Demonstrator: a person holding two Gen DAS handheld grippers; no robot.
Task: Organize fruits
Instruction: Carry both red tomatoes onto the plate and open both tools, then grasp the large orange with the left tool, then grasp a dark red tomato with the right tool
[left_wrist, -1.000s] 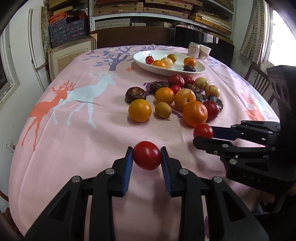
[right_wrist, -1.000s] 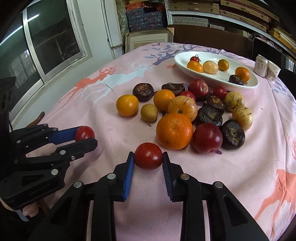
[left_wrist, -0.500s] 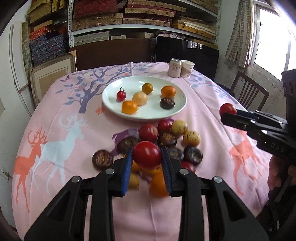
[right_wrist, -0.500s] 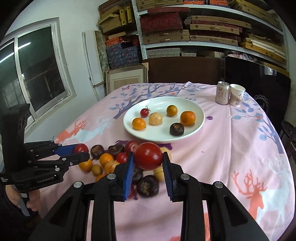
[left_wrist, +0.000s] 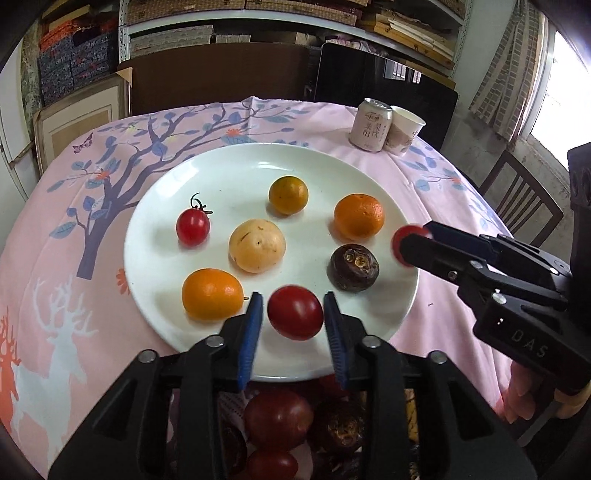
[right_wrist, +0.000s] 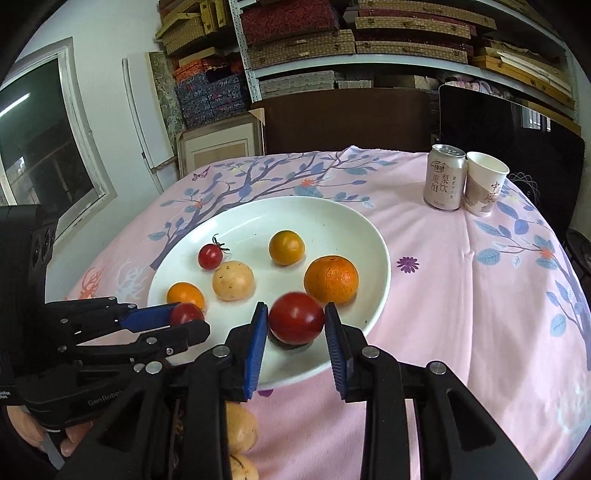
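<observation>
Pink deer-print tablecloth (left_wrist: 66, 295) carries a white plate (left_wrist: 229, 166). Both grippers hover over its near rim, jaws opening; left gripper (left_wrist: 293, 325) and right gripper (right_wrist: 297, 332) each release a red tomato (left_wrist: 294, 312) directly above the plate.

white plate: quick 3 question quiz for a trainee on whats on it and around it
1. True or false: the drink can stands on the white plate.
2. Which fruit on the plate has a green stem? A) the large orange B) the cherry tomato C) the dark brown fruit
3. What stands right beside the can?

Key: 1 false, it stands on the tablecloth. 2 B. 3 a paper cup.
</observation>
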